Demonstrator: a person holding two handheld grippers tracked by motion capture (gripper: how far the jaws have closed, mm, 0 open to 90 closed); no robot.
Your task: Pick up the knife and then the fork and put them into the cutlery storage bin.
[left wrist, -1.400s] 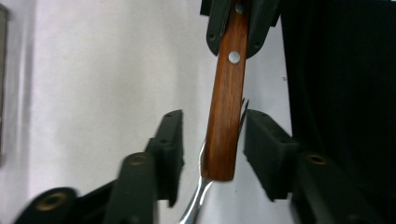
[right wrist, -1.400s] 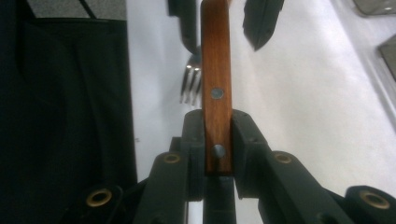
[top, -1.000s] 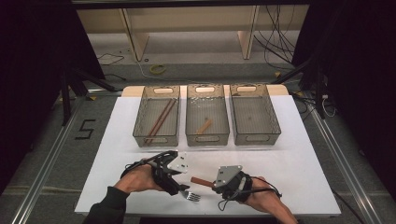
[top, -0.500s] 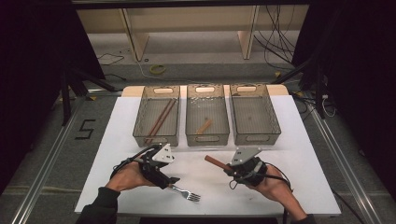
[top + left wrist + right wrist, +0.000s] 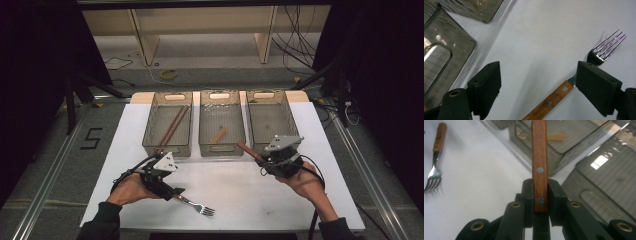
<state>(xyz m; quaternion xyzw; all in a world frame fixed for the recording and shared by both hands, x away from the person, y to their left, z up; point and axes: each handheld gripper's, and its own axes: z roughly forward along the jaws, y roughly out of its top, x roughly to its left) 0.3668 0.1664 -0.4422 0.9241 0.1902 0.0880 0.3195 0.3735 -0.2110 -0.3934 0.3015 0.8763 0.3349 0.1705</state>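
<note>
Nearest the person, the left gripper (image 5: 175,192) sits low over the white table (image 5: 250,195), and its jaws stand wide apart, having just been opening; they grip nothing. The fork (image 5: 196,205) lies flat on the table right there. In the left gripper view its wooden handle (image 5: 549,102) runs up between the two black pads, neither pressing on it, and the tines (image 5: 607,45) point away past the right-hand pad (purple glints on the metal).

Over to the right gripper (image 5: 263,162), a little farther up the table and raised off it: clenched tight on a wooden-handled utensil (image 5: 250,151). The right gripper view has the riveted handle (image 5: 539,162) pinched between the pads and sticking straight out from them; its other end is hidden inside the gripper, so what kind of utensil it is I cannot tell. In the high view the handle juts toward the near edge of the middle bin (image 5: 222,122).

Beyond both hands, three clear bins in a row: the left bin (image 5: 169,125) holds brown chopsticks (image 5: 172,125), the middle one a small wooden piece (image 5: 218,135), and the right bin (image 5: 270,119) is just beyond the right gripper.
</note>
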